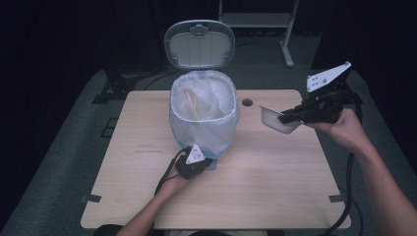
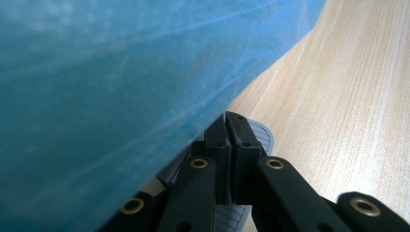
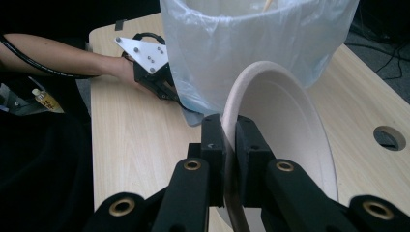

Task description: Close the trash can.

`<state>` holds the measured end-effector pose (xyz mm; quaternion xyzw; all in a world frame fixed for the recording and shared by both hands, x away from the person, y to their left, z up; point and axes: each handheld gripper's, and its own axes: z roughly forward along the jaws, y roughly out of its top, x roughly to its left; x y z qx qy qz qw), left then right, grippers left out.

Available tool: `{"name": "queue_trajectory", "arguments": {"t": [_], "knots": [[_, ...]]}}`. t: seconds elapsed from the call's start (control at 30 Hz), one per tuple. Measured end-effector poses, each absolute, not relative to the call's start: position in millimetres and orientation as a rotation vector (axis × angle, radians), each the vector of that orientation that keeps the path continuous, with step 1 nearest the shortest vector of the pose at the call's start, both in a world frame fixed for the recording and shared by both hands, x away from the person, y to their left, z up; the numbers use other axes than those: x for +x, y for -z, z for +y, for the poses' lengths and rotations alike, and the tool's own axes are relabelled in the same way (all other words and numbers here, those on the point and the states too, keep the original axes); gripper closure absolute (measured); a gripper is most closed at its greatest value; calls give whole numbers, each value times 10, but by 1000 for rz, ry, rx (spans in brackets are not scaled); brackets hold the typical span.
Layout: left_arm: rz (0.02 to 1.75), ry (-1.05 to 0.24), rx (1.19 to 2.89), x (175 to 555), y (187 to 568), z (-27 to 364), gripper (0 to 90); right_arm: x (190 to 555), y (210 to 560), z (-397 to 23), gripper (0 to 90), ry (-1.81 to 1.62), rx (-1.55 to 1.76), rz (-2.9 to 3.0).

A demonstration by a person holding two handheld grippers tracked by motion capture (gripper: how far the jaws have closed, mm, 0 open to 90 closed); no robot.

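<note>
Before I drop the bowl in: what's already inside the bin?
In the high view, the bin has a white bag liner and one thin stick-like item leaning inside. The bottom is hidden by liner folds, so anything lower cannot be seen.

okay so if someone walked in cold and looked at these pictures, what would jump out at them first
The lidded bin at the table's middle, lid up and lined with a pale plastic bag. Next, the right gripper clamped on the rim of a white paper bowl, held above the table's right side. The left gripper sits shut at the bin's foot.
</note>
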<state>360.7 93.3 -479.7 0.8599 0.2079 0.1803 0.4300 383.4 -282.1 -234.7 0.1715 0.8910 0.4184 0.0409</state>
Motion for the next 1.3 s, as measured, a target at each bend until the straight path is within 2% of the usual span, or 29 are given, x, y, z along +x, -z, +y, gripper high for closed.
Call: {"name": "queue_trajectory", "arguments": {"t": [1.3], "knots": [[517, -451, 2146, 3610, 4798, 934, 889, 3807, 1573, -2519, 833, -1278, 400, 2714]]}}
